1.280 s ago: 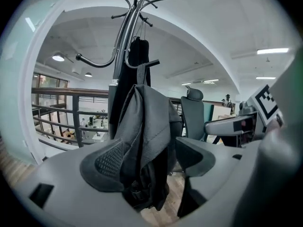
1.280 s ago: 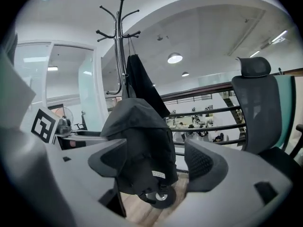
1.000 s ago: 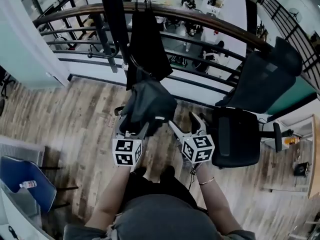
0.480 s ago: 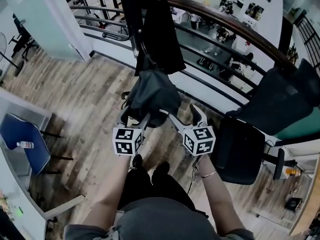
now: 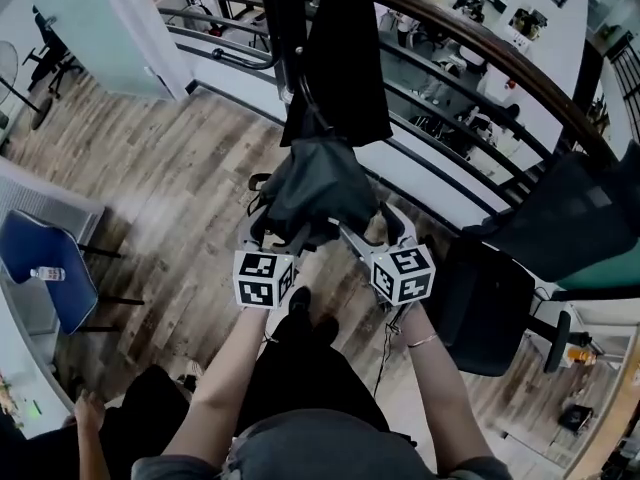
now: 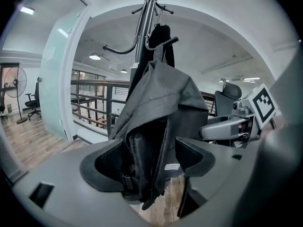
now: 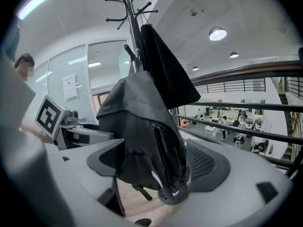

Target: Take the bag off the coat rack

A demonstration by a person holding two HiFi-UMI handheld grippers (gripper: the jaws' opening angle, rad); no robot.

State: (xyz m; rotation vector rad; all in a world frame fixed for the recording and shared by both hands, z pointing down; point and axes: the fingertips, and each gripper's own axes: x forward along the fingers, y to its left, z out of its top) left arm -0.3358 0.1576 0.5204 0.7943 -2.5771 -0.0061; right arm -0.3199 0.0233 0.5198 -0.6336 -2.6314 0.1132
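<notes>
The left tongs [image 6: 147,161] and the right tongs [image 7: 158,167] each pinch the lower part of the dark bag [image 5: 318,183] between their jaws. Above them, the top of the bag hangs at a hook of the coat rack [image 5: 282,38].

- The bag [image 5: 318,183] hangs on the coat rack [image 5: 285,28], low against its pole, straight ahead of the person.
- A garment [image 5: 345,58] hangs on the same rack, above and just behind the bag (the two touch).
- The bag's lower end lies between the jaws of both grippers. The left gripper [image 6: 147,157] clamps its left side and the right gripper [image 7: 156,167] its right, the two side by side.
- Behind the rack runs a railing [image 5: 500,56], with a lower floor beyond it.
- An office chair [image 5: 480,308] stands right of the right gripper, before the railing.
- Far left stands a second chair [image 5: 55,303], with a bottle [image 5: 48,274] on its seat.
</notes>
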